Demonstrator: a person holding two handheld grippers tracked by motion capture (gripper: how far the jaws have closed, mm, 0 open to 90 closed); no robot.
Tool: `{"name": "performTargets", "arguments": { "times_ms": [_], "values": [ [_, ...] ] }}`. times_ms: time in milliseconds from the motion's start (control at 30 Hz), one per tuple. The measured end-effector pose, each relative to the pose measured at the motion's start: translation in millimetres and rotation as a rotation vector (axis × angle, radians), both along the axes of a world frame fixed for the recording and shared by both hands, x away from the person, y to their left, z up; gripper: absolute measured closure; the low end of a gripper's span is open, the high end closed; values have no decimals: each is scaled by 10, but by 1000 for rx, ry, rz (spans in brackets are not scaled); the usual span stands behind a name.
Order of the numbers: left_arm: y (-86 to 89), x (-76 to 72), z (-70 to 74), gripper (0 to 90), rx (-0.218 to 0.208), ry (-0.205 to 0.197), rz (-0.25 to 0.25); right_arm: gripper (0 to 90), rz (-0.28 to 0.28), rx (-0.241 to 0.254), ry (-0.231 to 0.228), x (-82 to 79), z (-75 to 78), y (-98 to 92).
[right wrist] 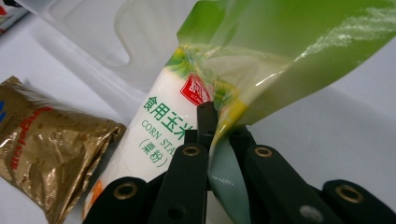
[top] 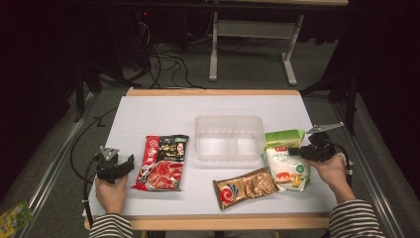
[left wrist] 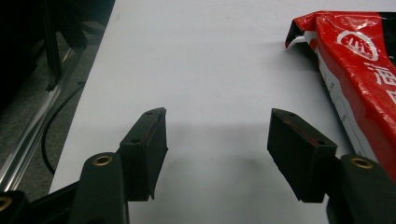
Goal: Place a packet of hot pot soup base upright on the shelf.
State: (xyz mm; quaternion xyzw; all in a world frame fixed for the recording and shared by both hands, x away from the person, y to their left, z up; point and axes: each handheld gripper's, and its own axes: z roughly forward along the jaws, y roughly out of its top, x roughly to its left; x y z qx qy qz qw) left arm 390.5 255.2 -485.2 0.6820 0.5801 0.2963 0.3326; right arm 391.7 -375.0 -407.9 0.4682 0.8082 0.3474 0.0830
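Note:
A green and white corn starch bag (top: 286, 159) lies at the right of the white table, just right of the clear plastic tray (top: 229, 137). My right gripper (top: 293, 150) is shut on the bag's side edge; in the right gripper view the jaws pinch the green film (right wrist: 261, 70), which is pulled up and folded over. My left gripper (top: 130, 162) rests near the table's left front with its jaws apart and nothing between them (left wrist: 217, 140). Just right of it lies a red hot-pot seasoning pack (top: 162, 162), its corner (left wrist: 359, 56) showing in the left gripper view.
A gold and red snack pack (top: 246, 187) lies near the front edge, left of the starch bag, also seen as a crinkled gold pack (right wrist: 46, 144). Cables run over the floor behind the table. A yellow-green packet (top: 14, 217) lies on the floor at the left.

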Motion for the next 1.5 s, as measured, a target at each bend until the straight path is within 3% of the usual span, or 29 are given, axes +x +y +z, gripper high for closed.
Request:
{"name": "performTargets", "arguments": {
  "times_ms": [633,800,1133,1500],
  "values": [
    [-3,-2,0,383,4,-3,0,900,10,28,-124,-285,268,13],
    [-2,-3,0,382,3,-3,-1,900,5,32,-120,-307,305,29],
    [-1,-5,0,382,0,-7,2,900,-7,59,-158,-373,430,18],
    [5,-7,1,381,-6,-7,0,900,1,44,-188,-435,549,95]
  ]
}}
